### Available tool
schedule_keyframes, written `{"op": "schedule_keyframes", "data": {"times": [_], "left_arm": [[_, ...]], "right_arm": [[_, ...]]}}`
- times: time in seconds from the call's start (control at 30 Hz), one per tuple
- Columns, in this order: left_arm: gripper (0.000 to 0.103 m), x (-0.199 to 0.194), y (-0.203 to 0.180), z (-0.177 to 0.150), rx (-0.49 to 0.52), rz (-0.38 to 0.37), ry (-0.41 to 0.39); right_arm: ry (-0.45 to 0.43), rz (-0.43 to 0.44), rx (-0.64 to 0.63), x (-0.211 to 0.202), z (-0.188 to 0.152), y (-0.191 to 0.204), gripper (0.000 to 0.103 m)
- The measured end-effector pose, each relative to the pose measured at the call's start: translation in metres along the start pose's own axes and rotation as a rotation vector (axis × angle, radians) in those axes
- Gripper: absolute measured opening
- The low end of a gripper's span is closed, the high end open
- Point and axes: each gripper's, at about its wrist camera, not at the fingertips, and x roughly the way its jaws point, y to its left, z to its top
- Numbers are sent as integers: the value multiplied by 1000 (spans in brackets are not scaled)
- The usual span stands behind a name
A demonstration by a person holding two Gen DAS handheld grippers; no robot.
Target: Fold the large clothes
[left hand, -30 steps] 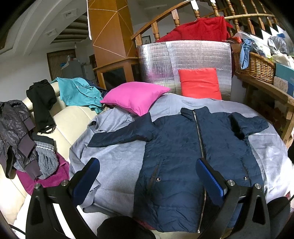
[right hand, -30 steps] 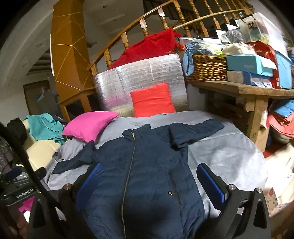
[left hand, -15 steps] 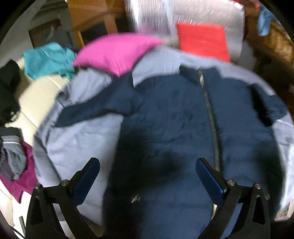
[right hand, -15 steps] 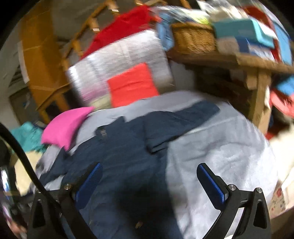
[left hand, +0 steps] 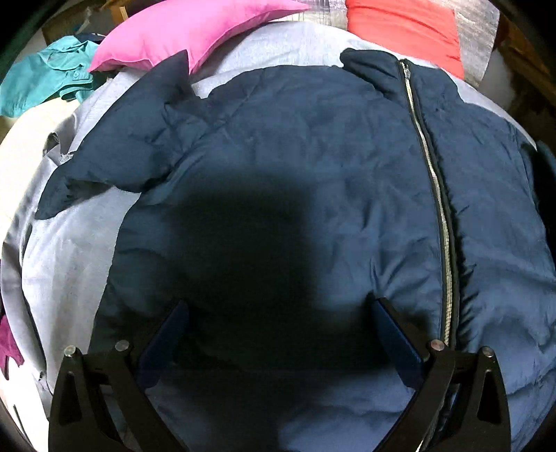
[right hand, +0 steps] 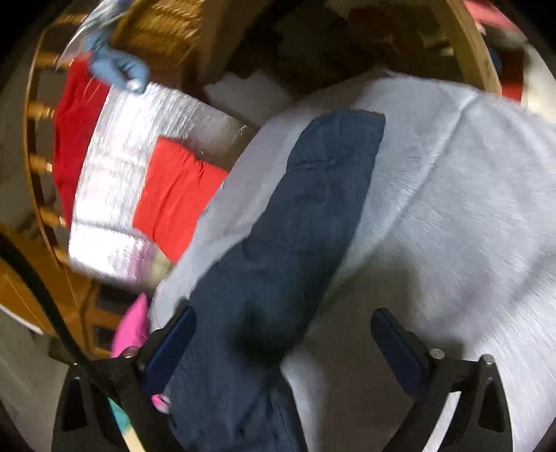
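Surface: grey sheet (left hand: 69,250) is spread under navy jacket (left hand: 312,180), laid flat, zipped | Room: pink pillow (left hand: 180,31), red cushion (right hand: 177,194), wicker basket (right hand: 163,34) are seen at far edge | left gripper (left hand: 278,309) and right gripper (right hand: 281,320) are held wide apart, nothing gripped, right over a sleeve

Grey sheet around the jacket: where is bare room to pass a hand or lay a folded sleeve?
Bare grey sheet lies right of the right sleeve, toward the wooden frame. A narrower patch sits below the left sleeve. It is crowded at the top: pink pillow and red pillow press near the collar.
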Motion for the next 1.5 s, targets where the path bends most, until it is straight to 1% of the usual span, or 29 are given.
{"op": "schedule_keyframes", "data": {"times": [0.03, 0.07, 0.13, 0.2, 0.23, 0.27, 0.33, 0.4, 0.47, 0.53, 0.6, 0.63, 0.7, 0.77, 0.8, 0.83, 0.9, 0.97, 1.0, 1.03, 1.1, 1.13, 1.2, 1.23, 1.27, 1.33, 1.37, 1.43, 1.5], "left_arm": [[103, 0, 0, 0, 0, -4, 4], [103, 1, 1, 0, -4, -11, 3], [103, 0, 2, -2, -19, -21, -14], [103, 0, 2, -7, -10, -15, -36], [103, -1, 1, -8, -8, -13, -41], [103, -2, 0, -9, -10, -13, -41], [103, -2, -1, -9, -15, -15, -37], [103, -1, 1, -10, -25, -13, -32], [103, 0, 3, -9, -29, -7, -27], [103, 0, 4, -4, -31, -8, -2], [103, -3, 5, 2, -24, -16, 18], [103, -5, 8, 5, -30, -20, 10], [103, -18, 12, 7, -49, -5, -48], [103, -35, 16, 11, -56, 31, -123], [103, -42, 19, 13, -67, 49, -158], [103, -49, 24, 15, -85, 68, -189], [103, -55, 32, 18, -113, 89, -219], [103, -58, 45, 21, -144, 95, -226], [103, -53, 51, 20, -155, 94, -226], [103, -53, 55, 20, -167, 95, -225], [103, -54, 61, 21, -190, 98, -227], [103, -53, 66, 24, -199, 100, -229], [103, -50, 74, 24, -212, 106, -235], [103, -49, 78, 23, -214, 105, -236], [103, -46, 80, 23, -213, 101, -237], [103, -47, 81, 22, -200, 96, -245], [103, -48, 80, 22, -189, 96, -253], [103, -51, 81, 23, -177, 81, -271], [103, -56, 77, 23, -167, 51, -299]], "right_arm": [[-4, 6, 21, 7, 5, -5, 92], [2, 14, 37, 17, 12, -10, 86], [13, 20, 74, 31, 19, -20, 77], [16, 16, 117, 44, 25, -29, 73], [16, 12, 124, 49, 28, -31, 64], [11, -5, 121, 53, 31, -30, 59], [4, -6, 125, 58, 36, -29, 59], [-2, -12, 112, 65, 40, -25, 52], [1, -33, 80, 72, 41, -20, 31], [5, -32, 57, 75, 38, -16, 22], [-12, -22, 26, 71, 31, -6, 22], [-15, -13, -4, 69, 27, 3, 22], [-22, 30, -91, 60, 16, 28, 22], [-29, 78, -193, 48, -2, 60, 22], [-20, 106, -223, 45, -11, 71, 22], [-5, 141, -259, 41, -24, 87, 22], [30, 196, -314, 38, -50, 112, 22], [86, 240, -361, 42, -80, 135, 22], [125, 260, -374, 46, -101, 145, 22], [156, 272, -380, 49, -117, 150, 25], [217, 272, -384, 60, -147, 158, 25], [245, 271, -386, 64, -162, 157, 25], [311, 257, -377, 78, -182, 154, 42], [357, 255, -349, 84, -190, 149, 60], [388, 252, -314, 84, -195, 142, 70], [412, 257, -245, 75, -200, 125, 72], [415, 253, -220, 71, -197, 119, 74], [407, 273, -157, 53, -185, 104, 74], [369, 317, -91, 24, -167, 84, 74]]}}
